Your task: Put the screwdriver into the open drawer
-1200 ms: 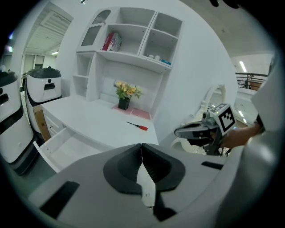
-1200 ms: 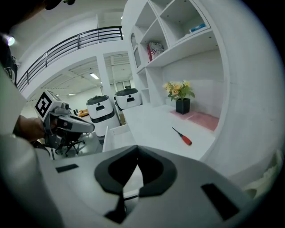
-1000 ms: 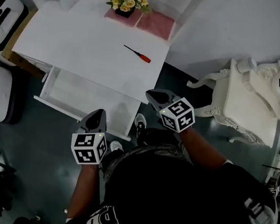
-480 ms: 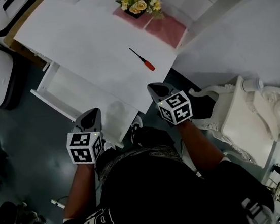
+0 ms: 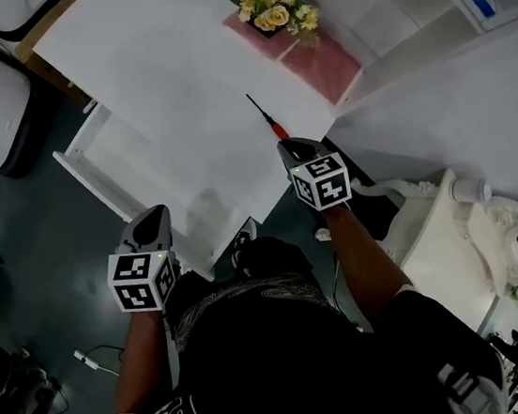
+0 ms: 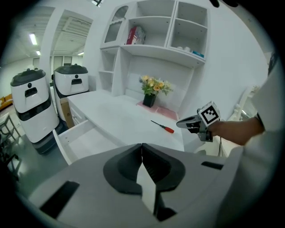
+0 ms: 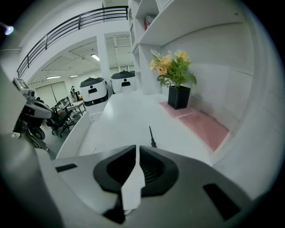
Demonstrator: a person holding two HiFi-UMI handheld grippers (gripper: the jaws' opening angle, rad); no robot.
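**Screwdriver on the counter, drawer pulled open**
The screwdriver (image 5: 266,119) has a thin dark shaft and a red handle. It lies flat on the white counter (image 5: 164,62) near one end, handle toward that end's edge. The white drawer (image 5: 136,170) stands pulled out from the counter's long side, well apart from the screwdriver.

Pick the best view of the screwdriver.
The left gripper view: the whole screwdriver, black shaft and red handle, lies clear on the desk. In the head view the right claw, opening and empty, is at its handle. The right gripper view shows only the shaft above that claw.
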